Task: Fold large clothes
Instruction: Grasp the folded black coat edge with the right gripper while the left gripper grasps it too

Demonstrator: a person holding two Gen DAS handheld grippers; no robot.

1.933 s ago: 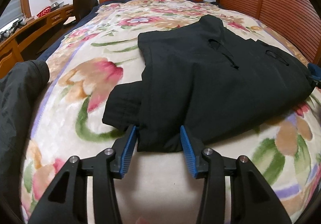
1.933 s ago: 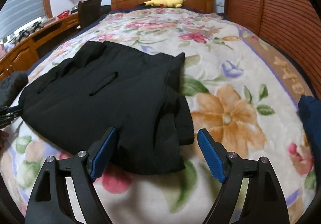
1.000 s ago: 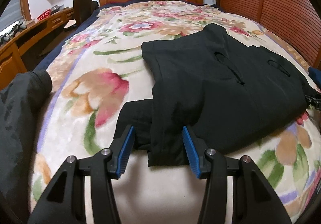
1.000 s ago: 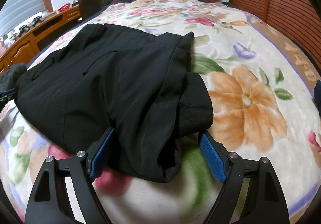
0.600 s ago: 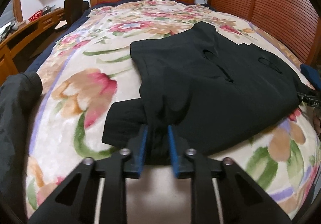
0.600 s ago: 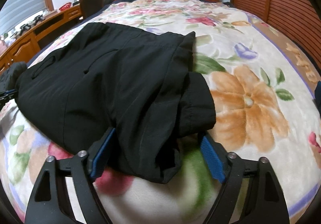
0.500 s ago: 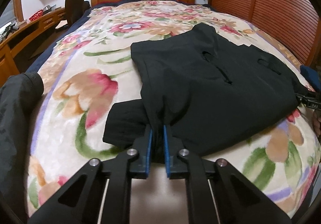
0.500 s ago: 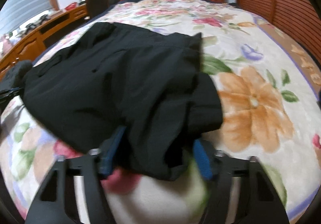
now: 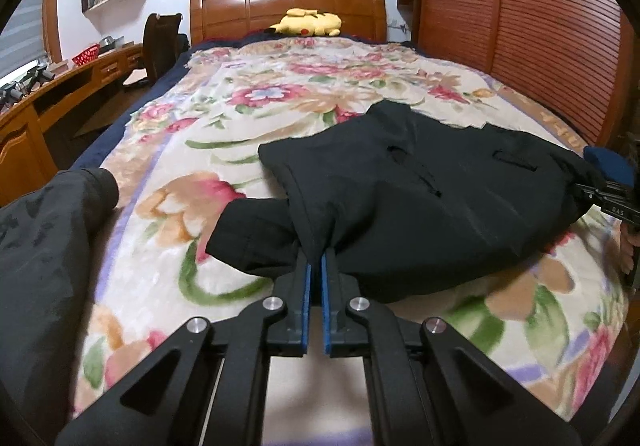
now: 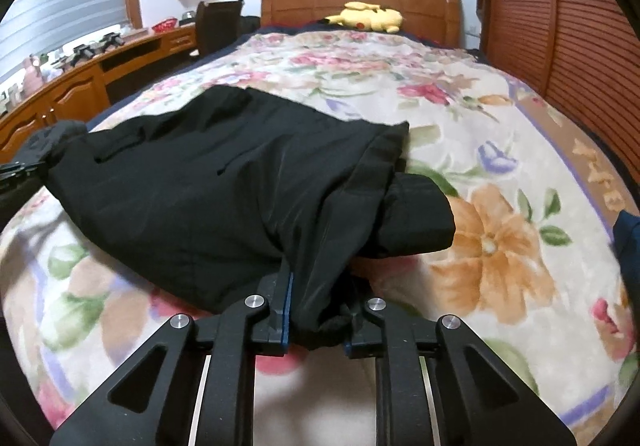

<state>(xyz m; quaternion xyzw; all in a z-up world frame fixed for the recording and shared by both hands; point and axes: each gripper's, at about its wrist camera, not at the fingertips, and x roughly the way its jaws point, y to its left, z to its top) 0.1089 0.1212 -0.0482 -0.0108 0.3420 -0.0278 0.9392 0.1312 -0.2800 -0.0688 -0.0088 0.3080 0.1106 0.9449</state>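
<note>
You've got the black jacket (image 9: 420,206) lying across the near end of the bed (image 9: 248,118), its hem toward the foot edge, and both claws are on that hem now. Your left claw (image 9: 314,266) has clamped nearly flat on a thin fold at one hem corner; your right claw (image 10: 316,298) has just been closing and now pinches a thicker bunch of cloth at the other. This looks like soft, limp, slightly slick woven fabric with some padding, so expect it to sag between your hands and drag on the plush floral blanket (image 10: 500,246). It's likely light but bulky. The sleeve cuffs (image 10: 416,218) poke out at the sides, ribbed and stiffer-looking. Hem corners are your best hold; the right bunch may slip if layers slide.
</note>
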